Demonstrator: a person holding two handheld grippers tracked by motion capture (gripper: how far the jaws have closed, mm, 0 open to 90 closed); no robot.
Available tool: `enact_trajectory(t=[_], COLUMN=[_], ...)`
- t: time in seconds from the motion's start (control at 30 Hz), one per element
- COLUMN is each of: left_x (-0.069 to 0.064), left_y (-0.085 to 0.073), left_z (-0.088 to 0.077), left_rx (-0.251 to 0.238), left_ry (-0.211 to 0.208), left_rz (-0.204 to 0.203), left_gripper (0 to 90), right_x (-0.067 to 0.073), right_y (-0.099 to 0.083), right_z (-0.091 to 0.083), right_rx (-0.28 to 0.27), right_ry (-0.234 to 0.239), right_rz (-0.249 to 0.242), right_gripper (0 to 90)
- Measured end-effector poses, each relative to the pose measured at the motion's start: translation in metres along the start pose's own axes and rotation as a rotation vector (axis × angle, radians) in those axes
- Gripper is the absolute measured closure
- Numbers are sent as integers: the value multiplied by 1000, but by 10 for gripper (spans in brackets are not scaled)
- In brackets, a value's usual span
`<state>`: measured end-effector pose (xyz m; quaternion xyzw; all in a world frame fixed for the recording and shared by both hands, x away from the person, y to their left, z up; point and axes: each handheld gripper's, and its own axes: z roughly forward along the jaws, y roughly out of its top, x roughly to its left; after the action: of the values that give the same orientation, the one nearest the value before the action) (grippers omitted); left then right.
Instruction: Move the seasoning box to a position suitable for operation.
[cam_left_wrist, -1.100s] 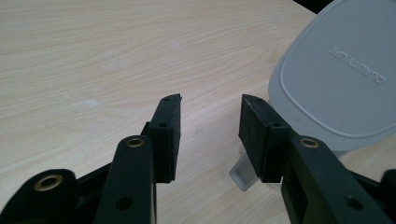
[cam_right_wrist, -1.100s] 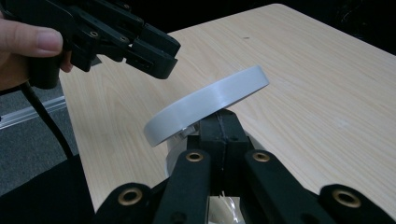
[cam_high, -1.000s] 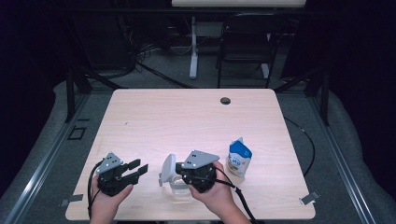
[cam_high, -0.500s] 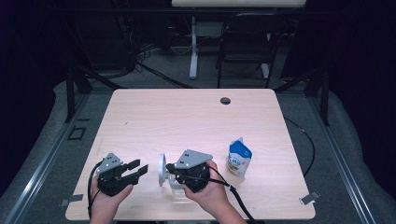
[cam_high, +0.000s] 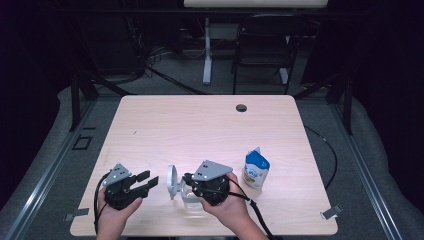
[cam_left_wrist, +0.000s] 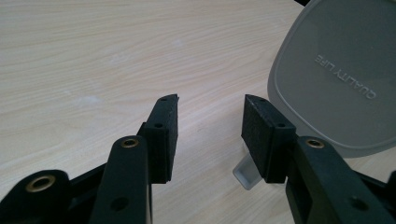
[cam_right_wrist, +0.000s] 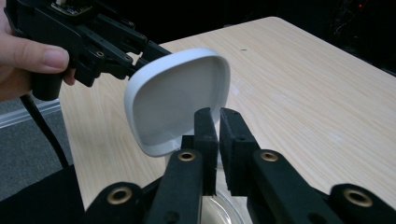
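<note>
Pinching the clear jar's (cam_high: 187, 196) rim with my right hand-held gripper (cam_right_wrist: 219, 116), left hand-held gripper (cam_left_wrist: 210, 109) spread, I judge its upright lid (cam_right_wrist: 175, 98) light, stiff and slippery.

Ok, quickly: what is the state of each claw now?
Left claw: open, holding nothing.
Right claw: almost closed, has just been opening; whether the clear container is gripped between its pads cannot be told.

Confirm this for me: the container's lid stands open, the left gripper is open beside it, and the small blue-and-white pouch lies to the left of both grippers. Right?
Not quite. In the high view the blue-and-white pouch stands to the right of both grippers, beyond the right gripper. The rest holds: the lid stands open, and the left gripper is open beside it.
</note>
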<state>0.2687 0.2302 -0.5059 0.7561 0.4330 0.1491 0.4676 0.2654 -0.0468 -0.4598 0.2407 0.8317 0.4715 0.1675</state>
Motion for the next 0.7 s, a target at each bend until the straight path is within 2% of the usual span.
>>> enact_trajectory(t=[0.23, 0.5, 0.6, 0.7], left_x=[-3, -5, -5, -4], left_y=[0, -2, -2, -2], left_z=[0, 3, 3, 3], left_rx=[8, 8, 11, 3], left_ry=[-7, -9, -8, -8], left_rz=[21, 54, 50, 44], left_gripper=[596, 586, 586, 577], right_x=[-4, -12, -16, -17], right_y=[-8, -24, -31, -36], right_z=[-11, -34, -41, -48], right_rx=[-10, -32, -14, -28], right_ry=[-35, -51, -48, -83], right_rz=[-18, -6, 4, 1], right_gripper=[742, 704, 705, 657])
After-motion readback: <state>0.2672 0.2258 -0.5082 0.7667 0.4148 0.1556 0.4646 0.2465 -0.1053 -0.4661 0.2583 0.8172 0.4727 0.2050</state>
